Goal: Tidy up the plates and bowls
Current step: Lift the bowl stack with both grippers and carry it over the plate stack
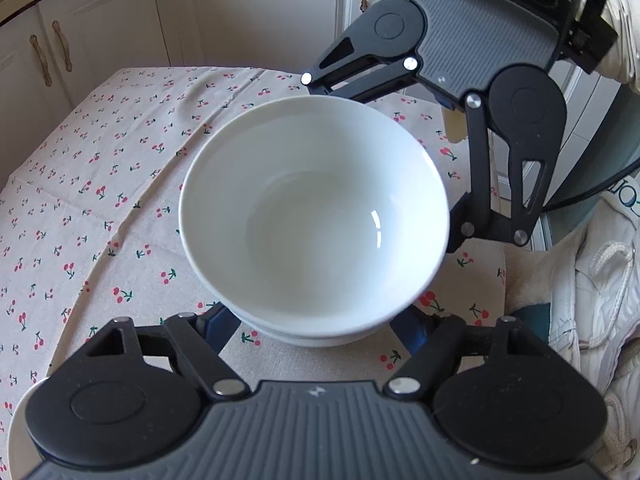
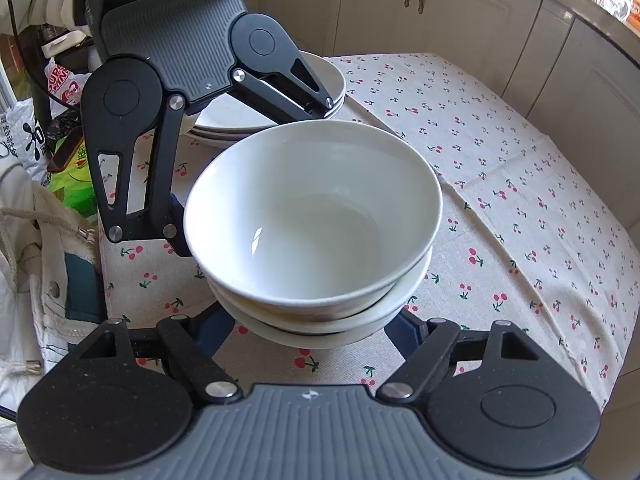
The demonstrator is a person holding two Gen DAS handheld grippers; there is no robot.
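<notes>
ITEM 1 – bowl stack (image 2: 312,240). White bowls, nested, at least 3 rims visible in right wrist view. Sits on cherry-print tablecloth (image 2: 520,168). Top bowl tilted slightly vs. the ones under it, not fully seated. Round, so no long axis; rim approachable from any side.

ITEM 2 – left gripper (image 1: 320,320). Jaws spread wide, one finger each side of the stack's near lower wall. Stack lies dead ahead of it, between the fingers. Contact w/ bowl wall: can't tell, fingertips mostly hidden under the stack.

ITEM 3 – right gripper (image 2: 312,326). Also spread wide, straddling the stack from the opposite side; stack straight ahead, between its fingers. Contact: can't tell. Seen from the left wrist view, it flanks the far-right side of the stack.

ITEM 4 – plate stack (image 2: 248,120). White plates, approx. 3, beyond the bowls from the right gripper, partly behind the left gripper's body. Just beside the bowl stack; touching or not, can't tell.

KEY RELATION: both grippers equally near, facing each other across the stack, neither gripping. Judgement: bowls look sorted; next move prob. nudge or square the stack between the two, or back off. Risk: tilted top bowl may slide if pushed from one side only.

MISC – cabinet doors (image 1: 52,52) beyond table; bags (image 2: 68,132) left of the right gripper.
</notes>
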